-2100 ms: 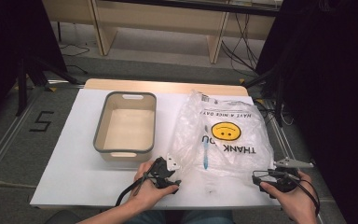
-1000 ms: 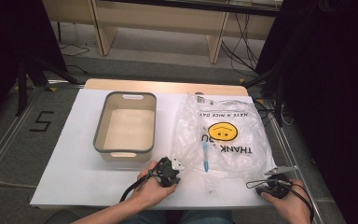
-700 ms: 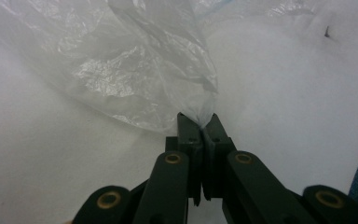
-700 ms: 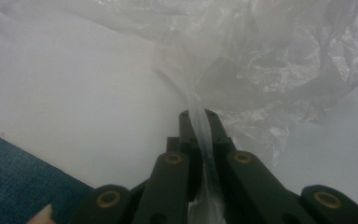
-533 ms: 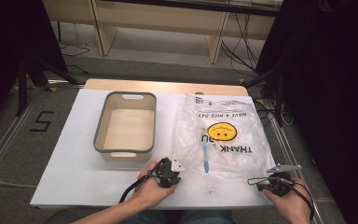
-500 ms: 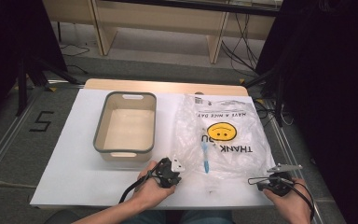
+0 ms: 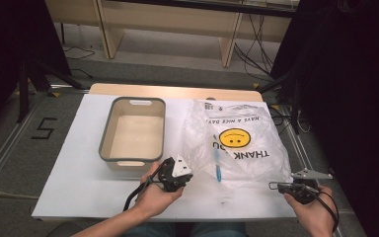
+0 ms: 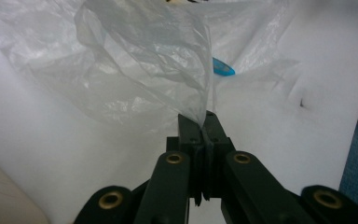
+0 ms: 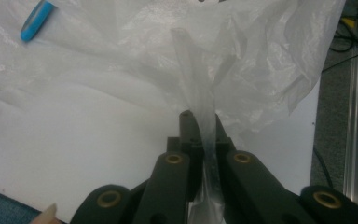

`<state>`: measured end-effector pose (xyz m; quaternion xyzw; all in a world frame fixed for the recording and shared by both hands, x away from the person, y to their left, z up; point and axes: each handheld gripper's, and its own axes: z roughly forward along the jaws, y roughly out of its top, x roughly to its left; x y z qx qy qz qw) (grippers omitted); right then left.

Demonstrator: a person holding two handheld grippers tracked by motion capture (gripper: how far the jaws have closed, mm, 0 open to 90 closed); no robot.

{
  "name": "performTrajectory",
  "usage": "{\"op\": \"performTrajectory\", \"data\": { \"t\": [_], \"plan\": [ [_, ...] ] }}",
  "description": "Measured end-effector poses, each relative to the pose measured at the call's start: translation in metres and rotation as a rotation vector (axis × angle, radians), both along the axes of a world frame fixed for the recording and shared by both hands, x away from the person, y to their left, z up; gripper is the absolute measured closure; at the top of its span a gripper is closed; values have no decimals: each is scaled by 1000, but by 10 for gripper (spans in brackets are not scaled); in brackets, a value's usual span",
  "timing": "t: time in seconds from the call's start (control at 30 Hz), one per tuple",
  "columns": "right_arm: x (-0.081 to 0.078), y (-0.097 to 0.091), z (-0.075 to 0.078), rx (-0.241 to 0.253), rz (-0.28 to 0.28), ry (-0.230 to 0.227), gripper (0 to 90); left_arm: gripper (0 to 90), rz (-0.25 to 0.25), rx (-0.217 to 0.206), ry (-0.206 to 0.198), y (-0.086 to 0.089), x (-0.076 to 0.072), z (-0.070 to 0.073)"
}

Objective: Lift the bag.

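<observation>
White table carries a grey-rimmed bin; just right of the bin lies a clear smiley-face plastic bag with a blue pen inside.

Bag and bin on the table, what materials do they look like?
Plastic bag: thin translucent film, likely polyethylene; glossy crinkles, table and a blue item show through, printed smiley. Bin: looks like rigid moulded plastic, matte beige with grey rim and cut-out handles; can't confirm.
</observation>
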<state>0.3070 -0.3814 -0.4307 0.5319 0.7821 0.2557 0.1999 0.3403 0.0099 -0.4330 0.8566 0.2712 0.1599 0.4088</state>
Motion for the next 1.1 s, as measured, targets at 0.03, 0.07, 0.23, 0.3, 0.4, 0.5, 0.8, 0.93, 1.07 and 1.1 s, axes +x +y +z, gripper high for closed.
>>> {"op": "performTrajectory", "data": {
  "t": [0.03, 0.07, 0.23, 0.3, 0.4, 0.5, 0.8, 0.93, 1.07, 1.1],
  "plan": [
    [0, -1, 1, 2, -8, -12, 900, 892, 5, -7, -7, 1, 1, 2],
    [0, -1, 2, 3, -12, -19, 900, 892, 9, -13, -12, 3, 2, 4],
    [0, -4, 4, 10, -29, -41, 900, 892, 26, -33, -41, 8, 5, 12],
    [0, -5, 5, 13, -35, -48, 900, 893, 30, -34, -52, 9, 5, 14],
    [0, -6, 7, 14, -40, -60, 900, 893, 33, -44, -62, 10, 5, 17],
    [0, -6, 9, 16, -45, -74, 900, 893, 35, -49, -71, 11, 5, 19],
    [-1, -8, 16, 20, -79, -142, 900, 893, 34, -71, -97, 10, 5, 30],
    [-1, -8, 17, 22, -100, -185, 900, 893, 30, -82, -107, 10, 5, 35],
    [-2, -9, 19, 30, -124, -216, 900, 893, 30, -92, -116, 10, 4, 39],
    [-2, -9, 20, 30, -129, -222, 900, 893, 30, -96, -118, 10, 4, 40]
  ]
}}
